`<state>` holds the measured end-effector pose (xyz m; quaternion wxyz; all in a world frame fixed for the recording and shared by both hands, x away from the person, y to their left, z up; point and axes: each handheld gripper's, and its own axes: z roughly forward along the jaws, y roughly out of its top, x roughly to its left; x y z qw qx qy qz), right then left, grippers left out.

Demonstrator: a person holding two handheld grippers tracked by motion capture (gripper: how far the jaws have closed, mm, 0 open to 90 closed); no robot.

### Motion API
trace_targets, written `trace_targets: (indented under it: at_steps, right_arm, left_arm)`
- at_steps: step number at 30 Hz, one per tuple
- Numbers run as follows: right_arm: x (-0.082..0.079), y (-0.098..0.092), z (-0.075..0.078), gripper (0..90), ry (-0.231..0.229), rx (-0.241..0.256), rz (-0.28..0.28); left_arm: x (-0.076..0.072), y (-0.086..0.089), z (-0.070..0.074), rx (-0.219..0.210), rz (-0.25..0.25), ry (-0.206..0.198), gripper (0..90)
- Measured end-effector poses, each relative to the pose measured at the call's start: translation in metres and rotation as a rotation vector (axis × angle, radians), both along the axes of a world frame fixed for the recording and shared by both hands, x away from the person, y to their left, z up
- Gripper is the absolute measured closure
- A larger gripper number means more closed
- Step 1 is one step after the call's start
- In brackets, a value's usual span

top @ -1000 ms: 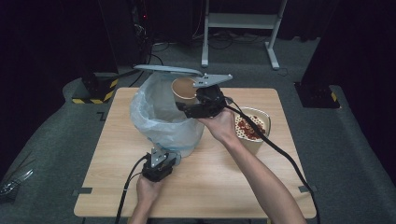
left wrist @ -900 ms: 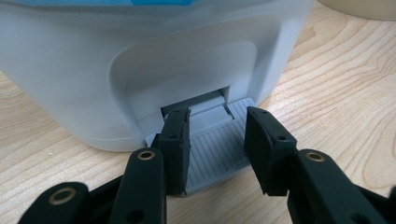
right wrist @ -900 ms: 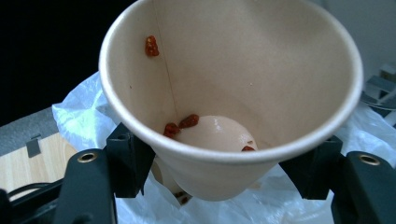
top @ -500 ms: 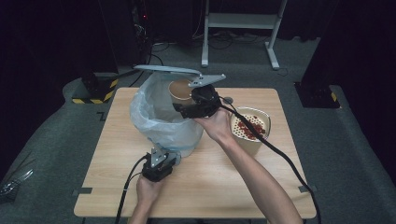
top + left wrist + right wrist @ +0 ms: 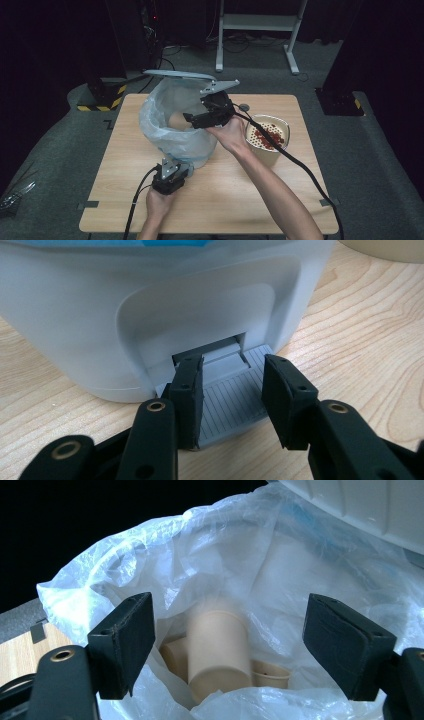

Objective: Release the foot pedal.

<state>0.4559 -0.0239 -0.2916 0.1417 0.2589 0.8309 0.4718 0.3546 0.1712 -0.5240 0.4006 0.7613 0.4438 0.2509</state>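
A white pedal bin (image 5: 200,152) lined with a clear plastic bag (image 5: 155,117) stands on the wooden table (image 5: 240,200), its lid (image 5: 180,75) raised. My left gripper (image 5: 172,169) (image 5: 232,390) is at the bin's foot, jaws apart, resting over the ribbed grey pedal (image 5: 230,405). My right gripper (image 5: 192,120) (image 5: 235,635) hangs open over the bag's mouth. Below it a tan paper cup (image 5: 217,650) (image 5: 175,120) lies inside the bag on other cups (image 5: 172,655).
A cream container (image 5: 267,150) with red pieces inside stands right of the bin, close to my right wrist. A small grey disc (image 5: 244,106) lies behind it. The raised lid (image 5: 360,505) overhangs the right gripper.
The right gripper held a paper cup above the bin earlier. Its jaws have opened and the cup has dropped into the bag. The left gripper has stayed on the pedal.
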Motion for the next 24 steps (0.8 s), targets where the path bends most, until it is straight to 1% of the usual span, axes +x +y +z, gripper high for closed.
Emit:
trace_targets:
  at_steps: [4, 6, 10, 12, 14, 15, 17, 18, 19, 20, 24]
  right_arm:
    - [-0.001, 0.000, -0.001, 21.7, -0.003, 0.001, -0.001]
    - [-0.003, -0.001, 0.000, 22.7, -0.017, -0.002, -0.003]
    - [-0.006, -0.004, 0.001, 23.9, -0.028, 0.000, -0.007]
    - [-0.011, -0.007, 0.004, 25.0, -0.045, -0.006, -0.011]
    - [-0.012, -0.008, 0.005, 25.2, -0.050, -0.004, -0.015]
    - [-0.013, -0.010, 0.006, 25.9, -0.053, -0.001, -0.017]
    - [-0.014, -0.018, 0.007, 26.6, -0.052, 0.024, -0.021]
    - [-0.015, -0.026, 0.008, 26.8, -0.051, 0.022, -0.044]
    - [-0.015, -0.026, 0.008, 26.8, -0.051, 0.022, -0.044]
    - [-0.018, -0.032, 0.010, 27.2, -0.065, 0.019, -0.054]
    - [-0.021, -0.039, 0.015, 28.2, -0.076, 0.035, -0.056]
  left_arm:
    - [0.000, 0.000, 0.000, 0.000, 0.000, 0.000, 60.3]
    - [0.000, 0.000, 0.000, -0.001, 0.000, 0.000, 60.3]
    - [0.000, 0.000, 0.000, -0.001, 0.000, 0.001, 60.3]
    - [0.000, 0.000, 0.000, -0.001, 0.000, 0.000, 60.3]
    - [0.000, 0.000, 0.000, -0.001, -0.001, 0.000, 60.2]
    - [0.000, 0.000, 0.000, -0.002, 0.000, 0.001, 60.2]
    - [0.000, 0.000, 0.000, 0.002, 0.000, -0.002, 60.2]
    - [0.000, 0.000, 0.000, 0.002, 0.000, -0.001, 60.3]
    - [0.000, 0.000, 0.000, 0.002, 0.000, -0.001, 60.2]
    - [0.000, 0.000, 0.000, 0.003, 0.000, -0.001, 60.2]
    - [0.000, 0.000, 0.000, 0.004, 0.001, -0.003, 60.2]
